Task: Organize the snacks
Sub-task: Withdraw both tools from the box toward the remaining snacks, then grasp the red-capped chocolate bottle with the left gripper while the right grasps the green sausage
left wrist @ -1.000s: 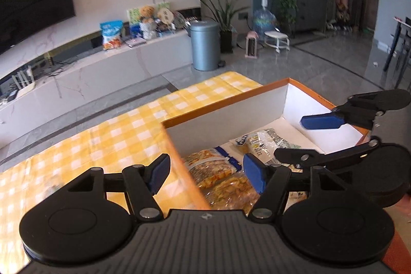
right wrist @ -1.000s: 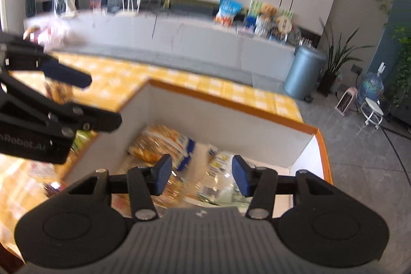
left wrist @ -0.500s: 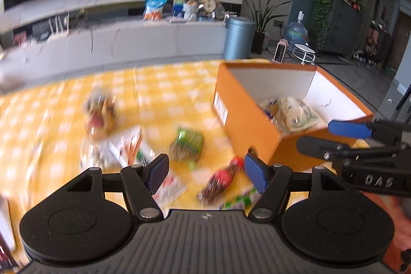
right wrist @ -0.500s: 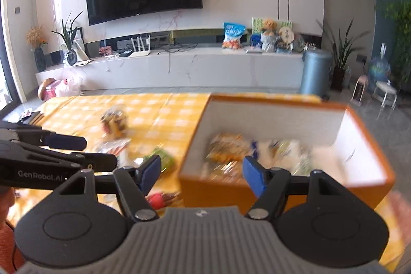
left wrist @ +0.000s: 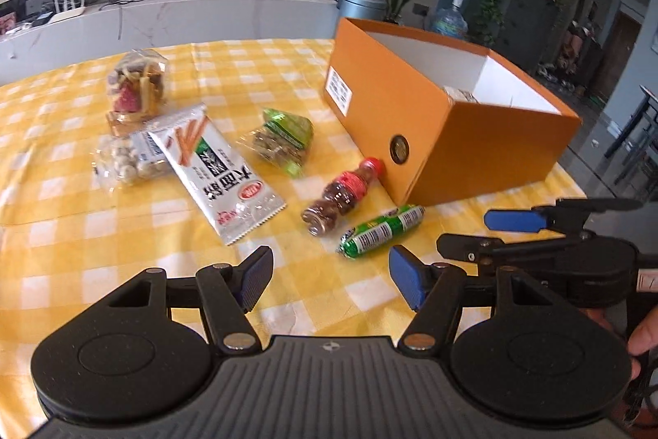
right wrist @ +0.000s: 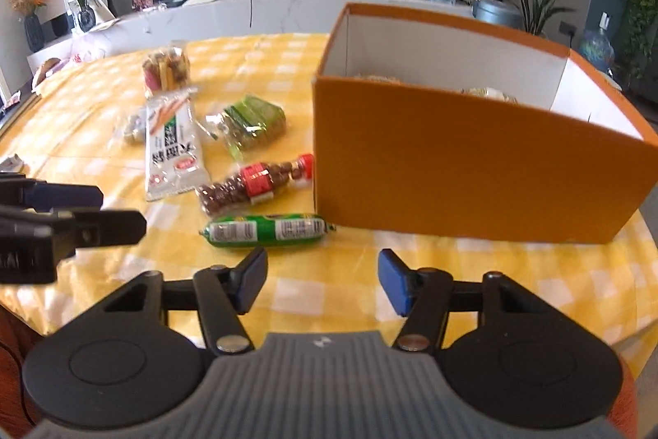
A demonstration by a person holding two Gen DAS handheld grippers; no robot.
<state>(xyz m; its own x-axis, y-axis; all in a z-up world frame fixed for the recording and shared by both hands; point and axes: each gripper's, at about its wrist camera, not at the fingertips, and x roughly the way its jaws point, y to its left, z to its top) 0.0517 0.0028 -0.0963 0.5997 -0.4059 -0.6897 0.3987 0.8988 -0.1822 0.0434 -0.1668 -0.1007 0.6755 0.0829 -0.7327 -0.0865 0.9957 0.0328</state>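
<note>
On the checked cloth (left wrist: pixel 123 254) lie six snacks beside one orange box (left wrist: pixel 473 134); both claws gape empty, the right one having just narrowed.

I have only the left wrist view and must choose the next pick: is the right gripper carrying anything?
Observer: No. In the right wrist view the right gripper has nothing between its blue pads. Its jaws have just been closing but stand open.
Operator: I see one packet corner inside the orange cardboard box. Any more?
Observer: Yes. A second, yellowish packet top peeks over the near wall of the orange cardboard box, towards its left end.
</note>
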